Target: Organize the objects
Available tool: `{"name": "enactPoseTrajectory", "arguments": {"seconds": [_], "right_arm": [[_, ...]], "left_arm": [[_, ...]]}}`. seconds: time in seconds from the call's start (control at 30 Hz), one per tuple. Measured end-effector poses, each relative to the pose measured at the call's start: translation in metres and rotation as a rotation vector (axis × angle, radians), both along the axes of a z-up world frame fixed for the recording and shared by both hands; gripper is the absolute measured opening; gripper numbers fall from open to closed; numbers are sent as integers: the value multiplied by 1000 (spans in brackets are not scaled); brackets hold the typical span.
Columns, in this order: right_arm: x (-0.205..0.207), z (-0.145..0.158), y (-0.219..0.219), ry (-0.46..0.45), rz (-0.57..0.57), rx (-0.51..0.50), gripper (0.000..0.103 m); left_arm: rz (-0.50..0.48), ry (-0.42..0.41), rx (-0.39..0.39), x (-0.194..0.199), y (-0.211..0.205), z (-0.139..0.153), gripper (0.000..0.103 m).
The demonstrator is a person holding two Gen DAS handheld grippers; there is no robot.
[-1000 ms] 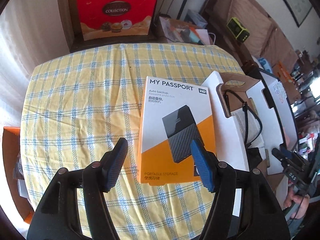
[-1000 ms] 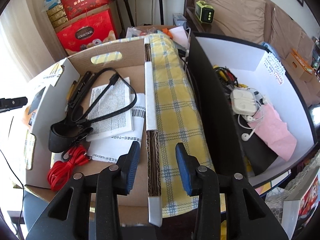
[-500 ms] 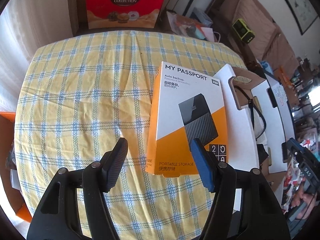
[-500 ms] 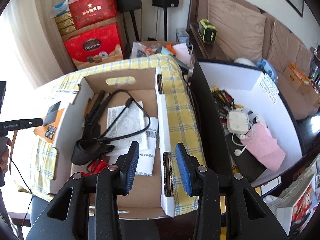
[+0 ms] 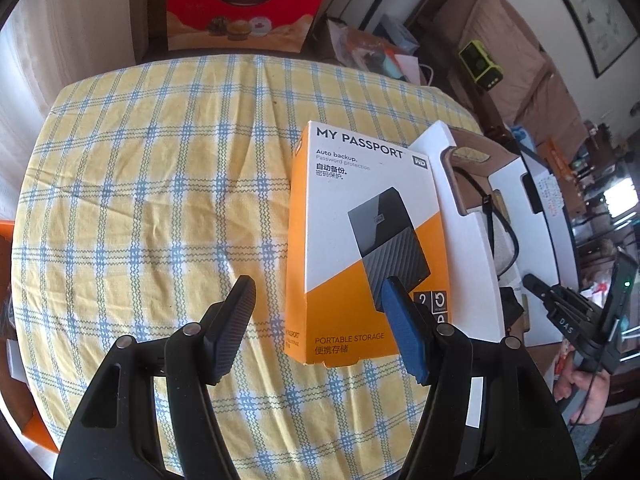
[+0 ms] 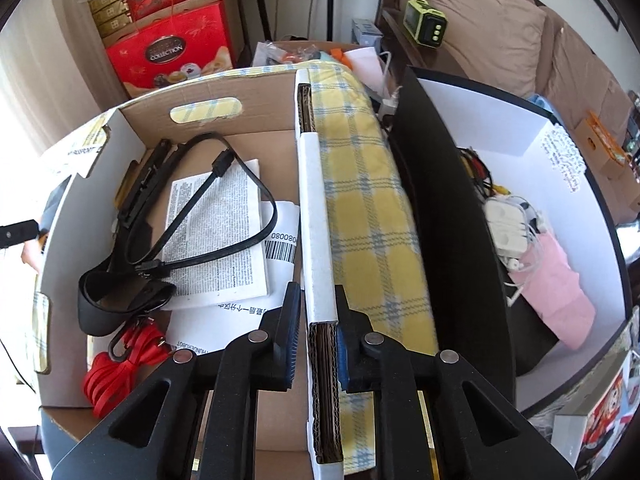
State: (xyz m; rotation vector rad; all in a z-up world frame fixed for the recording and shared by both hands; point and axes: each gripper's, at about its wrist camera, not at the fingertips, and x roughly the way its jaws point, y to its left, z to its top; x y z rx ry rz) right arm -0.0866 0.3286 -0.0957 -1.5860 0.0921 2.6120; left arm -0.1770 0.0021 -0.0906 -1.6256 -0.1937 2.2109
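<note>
An orange and white "My Passport" hard-drive box [image 5: 360,240] lies flat on the yellow checked tablecloth [image 5: 160,200], next to the cardboard box's white outer wall [image 5: 468,240]. My left gripper [image 5: 320,320] hovers open above the drive box's near left corner, holding nothing. My right gripper [image 6: 316,320] straddles the right wall [image 6: 318,220] of the open cardboard box [image 6: 200,92], with both pads against the wall's near end. Inside lie a black cable [image 6: 224,220], printed leaflets [image 6: 216,236], a black pouch [image 6: 116,296] and a red cord [image 6: 116,368].
A black-walled white bin [image 6: 560,152] to the right holds white chargers [image 6: 508,224], earphones and a pink cloth [image 6: 556,268]. A red gift box [image 5: 244,4] stands beyond the table's far edge. A sofa with a green device [image 6: 424,24] is at the back right.
My right gripper has moved forward and closed onto the cardboard box's right wall. My left gripper has drifted slightly, staying open over the drive box.
</note>
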Motion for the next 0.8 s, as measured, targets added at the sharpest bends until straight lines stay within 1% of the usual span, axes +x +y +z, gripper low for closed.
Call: {"name": "enactPoseTrajectory", "arguments": {"seconds": [0.17,0.5,0.63,0.7,0.8], "right_arm": [[-13,0,-19,1,39,19,14],[-32,-1,-51,12,104,36,14],[-36,-6,-49,1,103,27,10],[-36,-10,-45,-6,102,3,10],[-35,-10,-44,0,103,-3,10]], "left_arm": [[6,-1,3,2,-9,0,62],[61,-8,3,0,-40,0,62],[73,-11,3,-1,-44,0,62],[71,-9,0,-1,-42,0,62],[70,-12,-2,-1,-39,0,62]]}}
